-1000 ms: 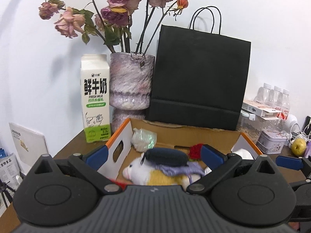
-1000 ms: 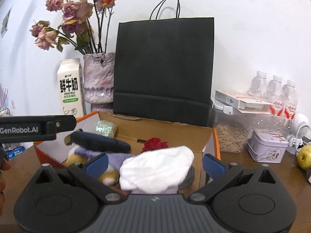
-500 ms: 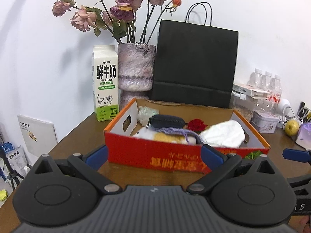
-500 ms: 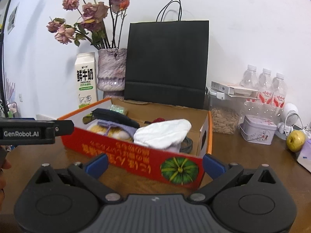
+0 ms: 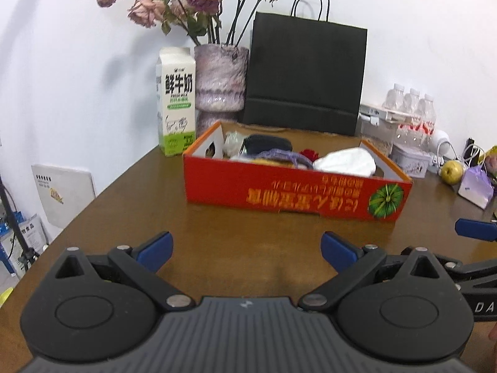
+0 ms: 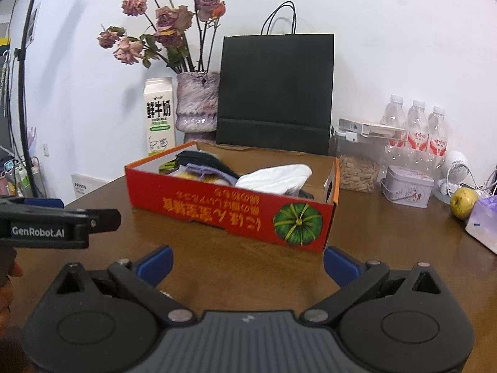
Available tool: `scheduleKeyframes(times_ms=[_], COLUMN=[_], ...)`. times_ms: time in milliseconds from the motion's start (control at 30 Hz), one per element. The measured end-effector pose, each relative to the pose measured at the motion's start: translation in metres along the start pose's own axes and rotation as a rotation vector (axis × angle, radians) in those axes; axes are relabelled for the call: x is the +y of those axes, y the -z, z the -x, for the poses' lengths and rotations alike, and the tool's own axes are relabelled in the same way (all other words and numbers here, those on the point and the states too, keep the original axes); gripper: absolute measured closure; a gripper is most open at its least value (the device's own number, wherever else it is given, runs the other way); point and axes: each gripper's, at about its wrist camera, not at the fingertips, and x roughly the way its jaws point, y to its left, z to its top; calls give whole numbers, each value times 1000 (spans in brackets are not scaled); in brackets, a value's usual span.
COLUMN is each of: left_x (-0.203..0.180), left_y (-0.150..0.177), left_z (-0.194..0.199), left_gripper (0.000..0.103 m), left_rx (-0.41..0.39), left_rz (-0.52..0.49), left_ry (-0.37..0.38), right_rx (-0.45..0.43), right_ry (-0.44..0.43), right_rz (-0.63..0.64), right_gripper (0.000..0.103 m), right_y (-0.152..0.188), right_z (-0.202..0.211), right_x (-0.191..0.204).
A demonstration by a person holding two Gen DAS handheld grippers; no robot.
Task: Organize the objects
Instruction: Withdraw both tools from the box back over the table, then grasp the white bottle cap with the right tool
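Observation:
A red and orange cardboard box (image 5: 279, 189) (image 6: 217, 205) with a green pumpkin print sits mid-table. Inside lie a white cloth (image 5: 344, 161) (image 6: 275, 178), a dark pouch (image 5: 267, 144) (image 6: 202, 160), a purple knitted piece (image 5: 284, 157) and a red flower (image 5: 309, 154). My left gripper (image 5: 247, 250) hangs open and empty over the bare table in front of the box. My right gripper (image 6: 247, 259) is also open and empty, near the box's right front corner. The left gripper's body (image 6: 46, 222) shows at the left edge of the right wrist view.
Behind the box stand a milk carton (image 5: 176, 101), a vase of dried roses (image 5: 221, 84) and a black paper bag (image 5: 306, 74). At the right are water bottles (image 6: 417, 127), a seed jar (image 6: 357, 168), a tin (image 6: 407, 186), an apple (image 6: 462, 202) and a purple packet (image 5: 476, 185).
Both grippers have pulled back from over the box toward the near table edge. The box now looks smaller and farther. The white cloth stays in the box.

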Motion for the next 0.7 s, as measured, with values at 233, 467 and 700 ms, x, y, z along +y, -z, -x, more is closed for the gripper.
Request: scheduleKeyframes(times_ms=[233, 467, 700], left_x=[16, 36, 55], left_y=[17, 29, 29], left_z=[12, 18, 16], left_gripper=[0, 0, 0], left_rx=[35, 79, 91], left_rz=[1, 21, -11], left_ry=[-3, 8, 10], right_rx=[33, 56, 97], right_ry=[-18, -51, -78], right_rz=[17, 39, 28], right_gripper=[0, 0, 0], right_y=[19, 33, 32], right_z=[14, 23, 12], right_x=[14, 31, 39])
